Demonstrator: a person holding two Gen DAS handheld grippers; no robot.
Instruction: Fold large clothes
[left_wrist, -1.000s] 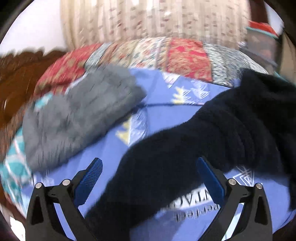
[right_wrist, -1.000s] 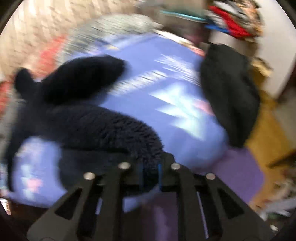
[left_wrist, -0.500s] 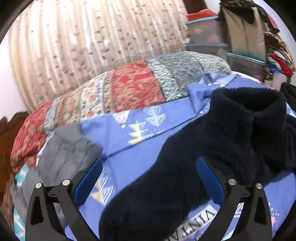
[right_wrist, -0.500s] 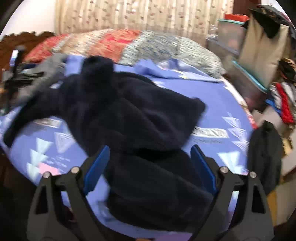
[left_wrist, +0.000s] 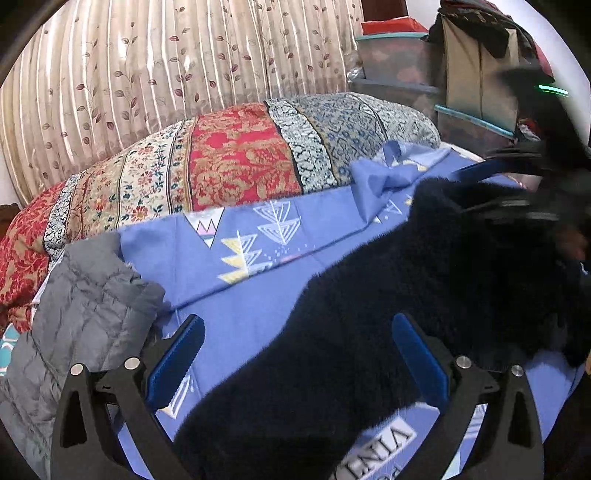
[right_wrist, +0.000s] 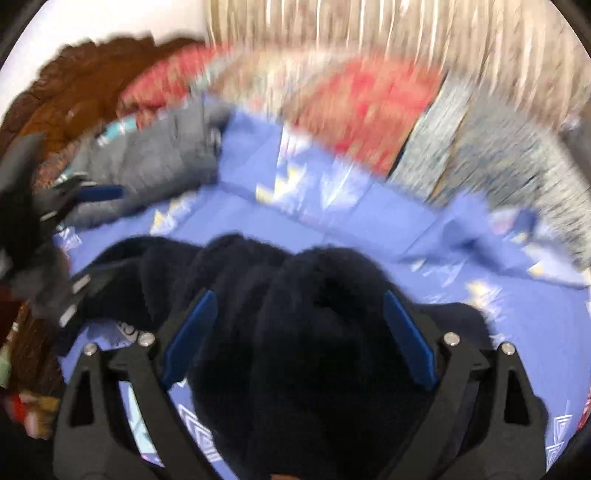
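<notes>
The right gripper (right_wrist: 295, 332) has swung over the bunched fleece (left_wrist: 369, 332) on the bed (left_wrist: 258, 295). Both it and the left gripper (left_wrist: 295, 354) gape wide, holding nothing; the dark navy, fuzzy fleece lies heaped.

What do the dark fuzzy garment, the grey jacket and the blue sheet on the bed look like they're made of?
The dark navy fuzzy garment looks like fleece or sherpa pile: matte, with a shaggy nap and soft, fuzzy edges. The grey quilted jacket seems to be thin nylon or polyester, slightly shiny, crinkled and stitched into puffy panels. The blue printed bedsheet looks like smooth woven cotton or a blend, flat with sharp creases.
</notes>
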